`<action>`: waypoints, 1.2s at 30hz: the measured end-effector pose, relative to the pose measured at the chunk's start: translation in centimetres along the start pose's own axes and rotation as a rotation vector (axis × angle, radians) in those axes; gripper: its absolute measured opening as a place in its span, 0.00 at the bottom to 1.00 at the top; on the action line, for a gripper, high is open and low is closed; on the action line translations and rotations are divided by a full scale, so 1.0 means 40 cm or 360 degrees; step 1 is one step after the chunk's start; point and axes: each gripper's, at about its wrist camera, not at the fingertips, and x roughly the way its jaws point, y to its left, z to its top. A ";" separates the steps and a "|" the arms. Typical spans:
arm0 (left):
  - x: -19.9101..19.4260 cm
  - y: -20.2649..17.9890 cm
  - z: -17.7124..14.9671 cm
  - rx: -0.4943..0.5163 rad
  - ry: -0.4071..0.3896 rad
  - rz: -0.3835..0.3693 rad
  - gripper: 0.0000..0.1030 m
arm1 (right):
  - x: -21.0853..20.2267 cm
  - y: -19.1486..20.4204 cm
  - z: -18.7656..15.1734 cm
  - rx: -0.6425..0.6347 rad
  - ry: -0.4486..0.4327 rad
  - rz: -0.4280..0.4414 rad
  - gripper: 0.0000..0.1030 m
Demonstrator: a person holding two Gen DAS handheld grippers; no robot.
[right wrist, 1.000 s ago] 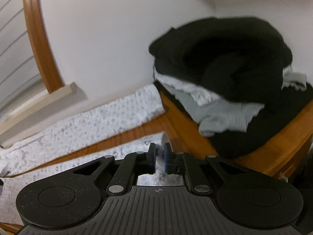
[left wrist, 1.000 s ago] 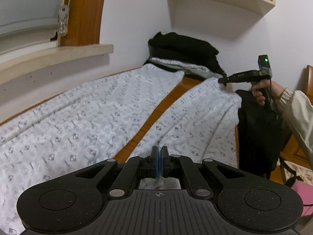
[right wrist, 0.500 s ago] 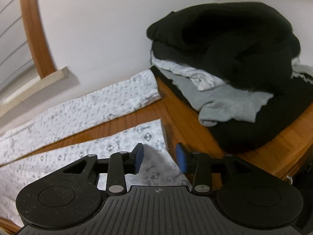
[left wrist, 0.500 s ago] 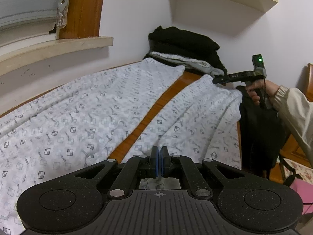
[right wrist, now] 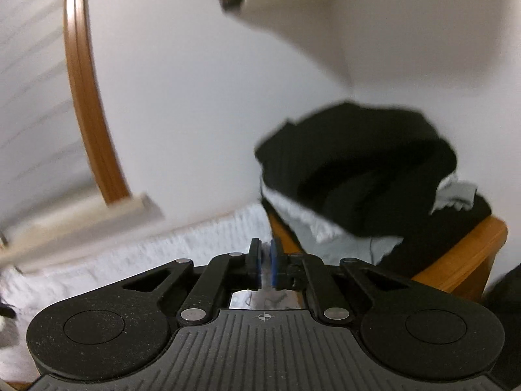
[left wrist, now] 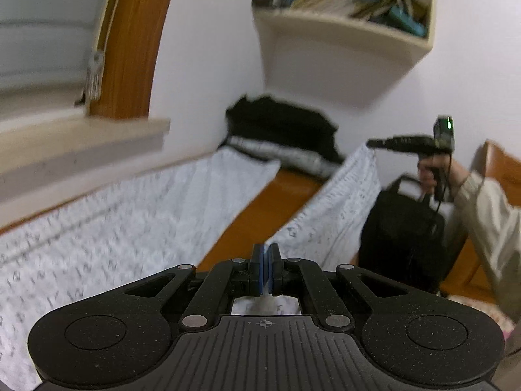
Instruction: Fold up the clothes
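Observation:
White patterned trousers lie spread on a wooden table, legs pointing away from me. My left gripper is shut on the near end of the right leg. At that leg's far end, my right gripper holds the hem raised off the table. In the right wrist view the right gripper has its jaws closing, blue pads pressing a strip of the white cloth between them. The leg hangs stretched between both grippers.
A pile of black and grey clothes sits at the table's far corner. A black backpack stands right of the table. A person's hand and beige sleeve hold the right gripper. A bookshelf hangs above.
The right gripper stood open over the hem half a second ago; it is now closed on it and raised. Both grippers have risen, lifting the trouser leg off the table.

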 end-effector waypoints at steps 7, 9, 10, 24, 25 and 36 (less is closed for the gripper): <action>-0.062 -0.008 0.055 0.0009 -0.0140 0.0008 0.02 | -0.091 0.012 0.075 0.0041 -0.0186 0.0038 0.06; -0.061 0.001 0.066 0.0023 -0.0147 0.0049 0.02 | -0.050 0.032 0.095 0.0001 -0.0181 0.0019 0.06; -0.054 0.014 0.071 0.0026 -0.0148 0.0084 0.02 | -0.013 0.043 0.104 -0.0014 -0.0175 0.0006 0.06; 0.145 0.275 0.021 -0.0220 0.0257 0.0401 0.03 | 0.331 0.084 -0.076 -0.0173 0.0234 -0.0171 0.48; 0.149 0.276 0.021 -0.0226 0.0263 0.0395 0.04 | 0.324 0.073 -0.099 -0.0161 0.0255 -0.0157 0.48; 0.147 0.290 0.007 -0.0190 0.0282 0.0404 0.27 | 0.279 0.030 -0.244 -0.0349 0.0302 -0.0354 0.33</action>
